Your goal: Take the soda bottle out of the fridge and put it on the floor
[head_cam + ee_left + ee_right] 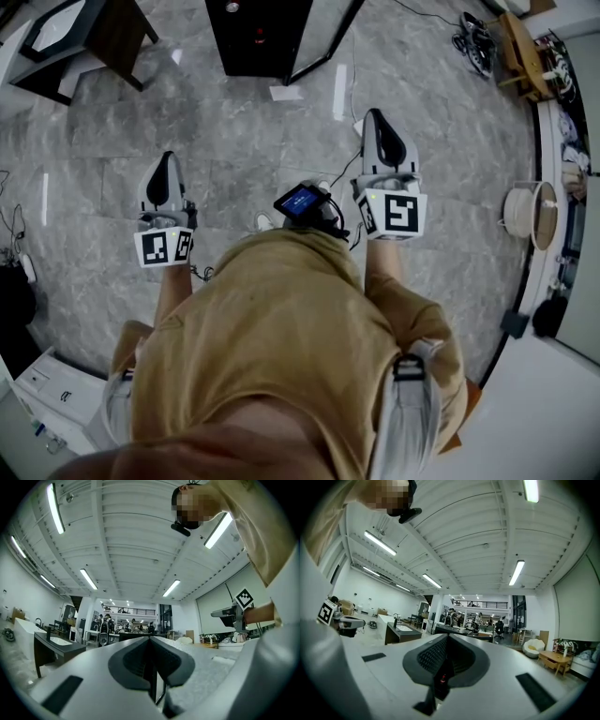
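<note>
In the head view I hold both grippers out over the grey marble floor (234, 150), jaws pointing toward a black cabinet (258, 37) at the top edge. Its door (323, 47) stands ajar. No soda bottle shows clearly in any view. My left gripper (168, 159) is shut and holds nothing. My right gripper (375, 117), a little farther forward, is shut and empty too. Seen along their own jaws, the left gripper (150, 639) and the right gripper (447, 637) have their dark pads pressed together. Each sees the other at its side: right gripper (232, 613), left gripper (344, 619).
A dark table with a white basin (75, 37) stands at the top left and a white box (47, 394) at the lower left. At the right are a wooden side table (520, 47), coiled cables (476, 37) and a round white unit (530, 216). A paper sheet (286, 92) lies before the cabinet.
</note>
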### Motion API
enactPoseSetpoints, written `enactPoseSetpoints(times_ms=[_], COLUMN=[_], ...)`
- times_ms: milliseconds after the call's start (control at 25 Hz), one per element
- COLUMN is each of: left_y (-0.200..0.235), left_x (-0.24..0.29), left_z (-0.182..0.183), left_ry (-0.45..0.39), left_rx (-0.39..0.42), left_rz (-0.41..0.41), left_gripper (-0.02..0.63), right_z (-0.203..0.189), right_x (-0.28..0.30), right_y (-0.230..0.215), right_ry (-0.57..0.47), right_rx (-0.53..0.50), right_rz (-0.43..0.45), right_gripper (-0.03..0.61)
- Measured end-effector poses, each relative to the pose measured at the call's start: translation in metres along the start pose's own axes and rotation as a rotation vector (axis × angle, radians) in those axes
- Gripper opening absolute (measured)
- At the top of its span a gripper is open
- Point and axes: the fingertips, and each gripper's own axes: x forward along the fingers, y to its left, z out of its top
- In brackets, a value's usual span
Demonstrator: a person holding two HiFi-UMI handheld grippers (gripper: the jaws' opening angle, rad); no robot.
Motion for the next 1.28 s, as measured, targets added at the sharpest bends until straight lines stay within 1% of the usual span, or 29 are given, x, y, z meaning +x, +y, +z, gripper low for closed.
enactPoseSetpoints(times_ms=[160, 280, 560, 800, 960, 1040, 1280], left_y=[-0.002, 0.0, 0.0, 0.019, 0.015, 0.012, 0.014], left_x=[0.008, 0.015, 0.059, 0.114, 0.163, 0.187, 0.246], left_z=[-0.003, -0.01, -0.005, -0.01, -0.012, -0.014, -0.019], left_ry=[0.001, 0.01, 0.006, 0.036, 0.034, 0.041, 0.071], left_rx=[0.005, 0.005, 0.037, 0.042, 0.041, 0.053, 0.045], left_rz=[-0.005, 0.012, 0.066, 0.095, 0.09, 0.085, 0.118], left_gripper=[0.002, 0.002, 0.002, 0.002, 0.002, 0.002, 0.002], right_z=[-0.007, -0.016, -0.019, -0.018, -0.037, -0.044, -0.053], right_x=[0.007, 0.02, 0.084, 0.154, 0.19, 0.209, 0.267], right_y=[-0.002, -0.006, -0.033, -0.049, -0.071, -0.082, -0.113], right_ry=[0.001, 0.006, -0.027, -0.033, 0.0, 0.01, 0.031], right_rx=[0.002, 0.009, 0.026, 0.031, 0.064, 0.076, 0.092], right_rz=[0.013, 0.036, 0.105, 0.153, 0.166, 0.176, 0.226], right_gripper=[0.002, 0.002, 0.002, 0.002, 0.002, 0.002, 0.002])
